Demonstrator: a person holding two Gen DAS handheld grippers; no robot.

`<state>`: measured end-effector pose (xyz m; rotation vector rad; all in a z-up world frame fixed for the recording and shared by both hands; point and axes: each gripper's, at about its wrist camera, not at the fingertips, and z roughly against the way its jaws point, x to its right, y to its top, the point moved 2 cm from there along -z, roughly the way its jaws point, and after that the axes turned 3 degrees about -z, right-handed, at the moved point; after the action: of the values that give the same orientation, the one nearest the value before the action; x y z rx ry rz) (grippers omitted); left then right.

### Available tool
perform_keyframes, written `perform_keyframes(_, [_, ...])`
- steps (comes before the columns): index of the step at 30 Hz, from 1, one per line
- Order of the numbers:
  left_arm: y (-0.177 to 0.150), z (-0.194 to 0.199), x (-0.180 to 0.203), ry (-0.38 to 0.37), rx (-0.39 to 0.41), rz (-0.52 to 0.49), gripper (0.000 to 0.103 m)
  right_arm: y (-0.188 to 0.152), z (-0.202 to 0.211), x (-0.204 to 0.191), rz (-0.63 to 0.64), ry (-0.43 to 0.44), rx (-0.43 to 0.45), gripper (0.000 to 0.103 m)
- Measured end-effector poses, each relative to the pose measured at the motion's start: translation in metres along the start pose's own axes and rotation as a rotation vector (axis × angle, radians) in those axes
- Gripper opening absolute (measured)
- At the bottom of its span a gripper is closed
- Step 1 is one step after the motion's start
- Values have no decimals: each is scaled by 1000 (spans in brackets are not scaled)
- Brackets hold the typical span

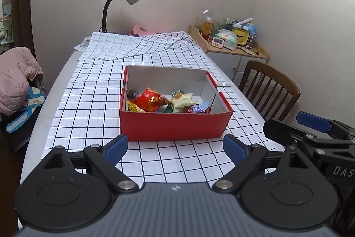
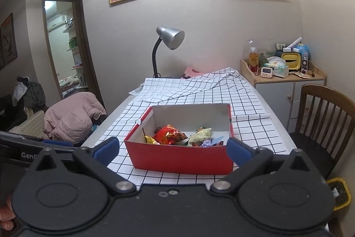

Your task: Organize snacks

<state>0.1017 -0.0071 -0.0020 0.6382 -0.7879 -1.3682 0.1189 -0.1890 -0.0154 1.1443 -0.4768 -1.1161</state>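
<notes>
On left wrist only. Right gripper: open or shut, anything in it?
Observer: Open and empty; the right gripper sits short of the box.
Operator: Anything on the floor by the chair?
Observer: A yellow bin, just below the chair in the right wrist view.
Operator: What's past the coat, further left?
Observer: An open doorway above the coat, with shelves inside.
</notes>
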Motion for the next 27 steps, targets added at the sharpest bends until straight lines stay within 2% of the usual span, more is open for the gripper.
perform_keyframes(18, [2,3,-3,-23,-6,-4,93,3,2,-2,-21,-34,6,103])
perform_keyframes(27, [2,1,-2,-7,-17,-3,93,2,0,0,-28,-41,-16,103])
